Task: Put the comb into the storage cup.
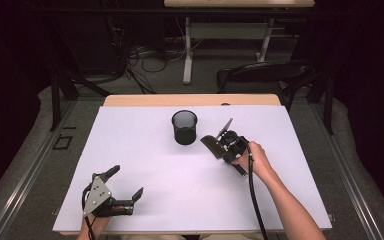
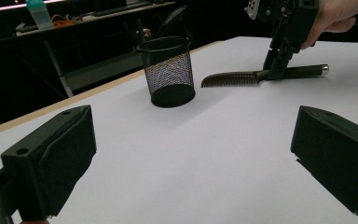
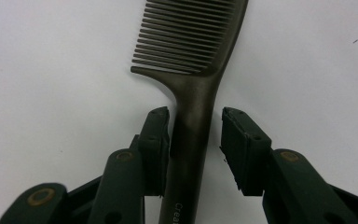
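A black mesh cup (image 1: 185, 127) stands upright on the white tabletop (image 1: 145, 150), just beside the toothed end of the comb (image 1: 211, 144) and not touching it. Nothing lies between cup and comb. The comb is dark, with a long straight handle and a row of fine teeth along one edge, and it lies flat on the tabletop. The right gripper (image 3: 193, 149) points down over the handle, its fingers (image 3: 154, 140) either side: one touches the handle, the other stands off a little, so nothing is clamped. The left gripper (image 1: 125, 182) rests near the front edge, fingers wide apart.
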`<action>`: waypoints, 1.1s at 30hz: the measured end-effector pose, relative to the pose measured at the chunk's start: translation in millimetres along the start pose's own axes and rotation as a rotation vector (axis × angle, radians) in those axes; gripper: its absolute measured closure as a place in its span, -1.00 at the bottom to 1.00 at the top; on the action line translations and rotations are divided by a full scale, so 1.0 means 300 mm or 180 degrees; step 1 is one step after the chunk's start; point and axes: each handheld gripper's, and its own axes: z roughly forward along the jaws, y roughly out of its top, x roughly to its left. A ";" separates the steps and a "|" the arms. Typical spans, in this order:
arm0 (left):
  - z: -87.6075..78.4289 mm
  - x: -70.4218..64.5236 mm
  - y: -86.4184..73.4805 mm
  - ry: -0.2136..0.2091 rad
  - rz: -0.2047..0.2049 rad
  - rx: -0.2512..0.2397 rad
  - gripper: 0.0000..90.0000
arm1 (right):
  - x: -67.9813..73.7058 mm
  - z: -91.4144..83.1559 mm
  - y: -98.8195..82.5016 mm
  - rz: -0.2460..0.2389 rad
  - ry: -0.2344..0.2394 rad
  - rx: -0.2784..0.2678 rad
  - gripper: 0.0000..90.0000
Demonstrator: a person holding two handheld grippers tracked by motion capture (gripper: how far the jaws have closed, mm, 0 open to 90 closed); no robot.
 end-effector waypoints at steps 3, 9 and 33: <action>0.000 0.001 -0.001 0.0002 -0.0013 -0.0003 -1.00 | -0.001 0.015 -0.004 0.0101 0.0017 -0.0062 0.38; 0.001 0.000 -0.001 0.0000 -0.0020 -0.0003 -1.00 | -0.003 0.016 -0.008 0.0188 0.0095 -0.0103 0.53; 0.002 0.003 -0.002 0.0004 -0.0017 0.0006 -1.00 | -0.015 -0.024 -0.045 0.0350 0.0232 -0.0394 0.61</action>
